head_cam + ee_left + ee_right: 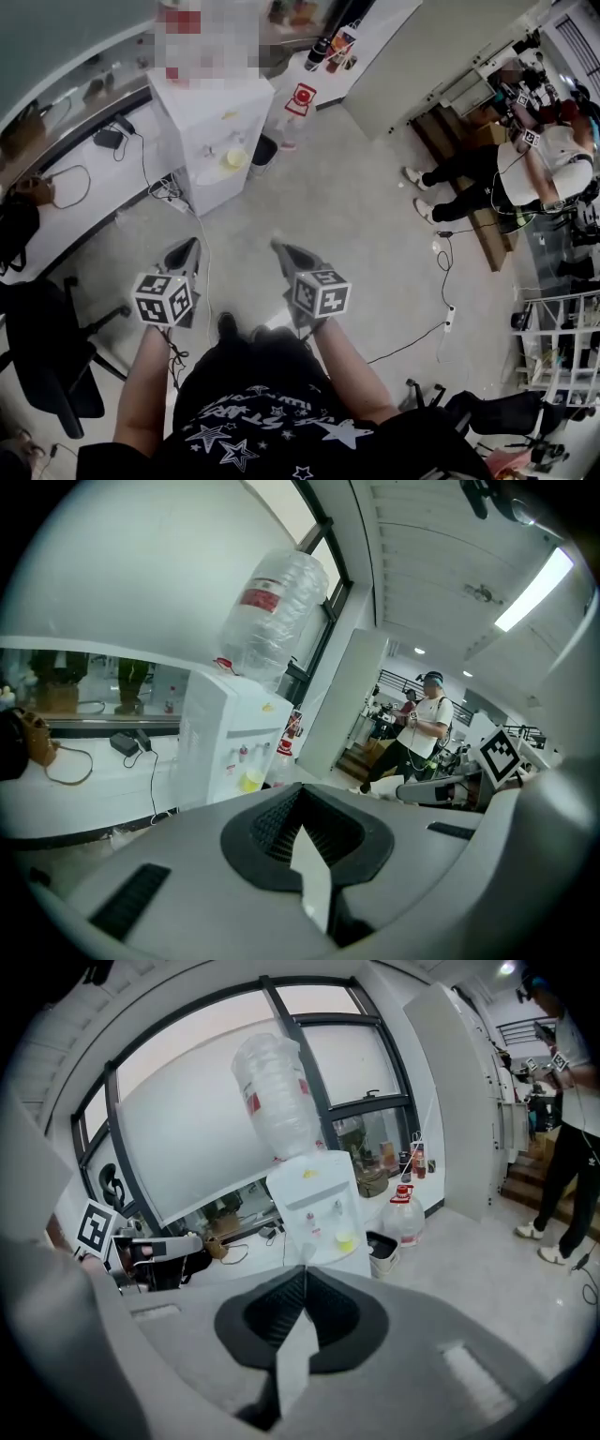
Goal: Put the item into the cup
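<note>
A small yellow cup (234, 159) sits in the tap recess of a white water dispenser (217, 112) ahead of me. It also shows in the left gripper view, cup (249, 780), and in the right gripper view, cup (346, 1239). My left gripper (191, 247) and right gripper (280, 249) are held side by side over the floor, well short of the dispenser and pointing toward it. Both are shut, pads together, with nothing between them: left gripper (298, 797), right gripper (304, 1277). I see no loose item.
A clear bottle (274, 1091) tops the dispenser; a water jug (404, 1219) and a dark bin (382, 1247) stand beside it. A white counter (66, 202) with cables runs along the left, with a black chair (47, 347). A person (525, 173) stands at the right; a cord (441, 281) crosses the floor.
</note>
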Available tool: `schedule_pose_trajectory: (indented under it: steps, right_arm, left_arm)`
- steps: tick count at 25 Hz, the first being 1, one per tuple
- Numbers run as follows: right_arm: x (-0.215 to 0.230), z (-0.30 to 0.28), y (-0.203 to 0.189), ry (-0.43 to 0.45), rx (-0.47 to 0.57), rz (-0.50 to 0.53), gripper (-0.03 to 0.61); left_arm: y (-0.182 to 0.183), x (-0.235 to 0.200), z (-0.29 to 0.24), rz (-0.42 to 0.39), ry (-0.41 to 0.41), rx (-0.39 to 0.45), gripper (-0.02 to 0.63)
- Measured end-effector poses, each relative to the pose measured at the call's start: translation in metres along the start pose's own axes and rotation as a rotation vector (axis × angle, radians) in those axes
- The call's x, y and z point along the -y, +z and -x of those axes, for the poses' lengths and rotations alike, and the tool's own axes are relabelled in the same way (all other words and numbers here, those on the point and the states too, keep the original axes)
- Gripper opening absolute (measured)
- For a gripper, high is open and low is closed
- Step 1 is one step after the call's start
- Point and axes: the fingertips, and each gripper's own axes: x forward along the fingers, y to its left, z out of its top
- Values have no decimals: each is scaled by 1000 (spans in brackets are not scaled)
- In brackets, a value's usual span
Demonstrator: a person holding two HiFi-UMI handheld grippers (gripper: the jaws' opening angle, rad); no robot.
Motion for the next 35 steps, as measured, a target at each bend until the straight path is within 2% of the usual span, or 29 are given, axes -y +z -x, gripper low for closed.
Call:
schedule_pose_trajectory:
  steps: [5,11,16,22,28,35]
  right_arm:
    - [4,-5,11,12,20,-10,2]
    - [22,-30,16,66,-20,8,2]
    - [40,-71,31,136,-71,53,2]
    - [72,-125,41,168,-140,78,2]
    - [91,-191,57,178,-146,120,2]
    - [109,-259,52,172,-145,144,2]
  left_arm:
    - [1,-1,-5,5,12,2,-8]
    - [8,-3,-23,19,59,20,-8]
    - [9,-17,-50,45,136,25,-8]
    - [2,-29,-88,142,209,45,-8]
    - [6,-59,-126,131,243,72,-8]
    - [-14,-98,-168,119,262,53,-8]
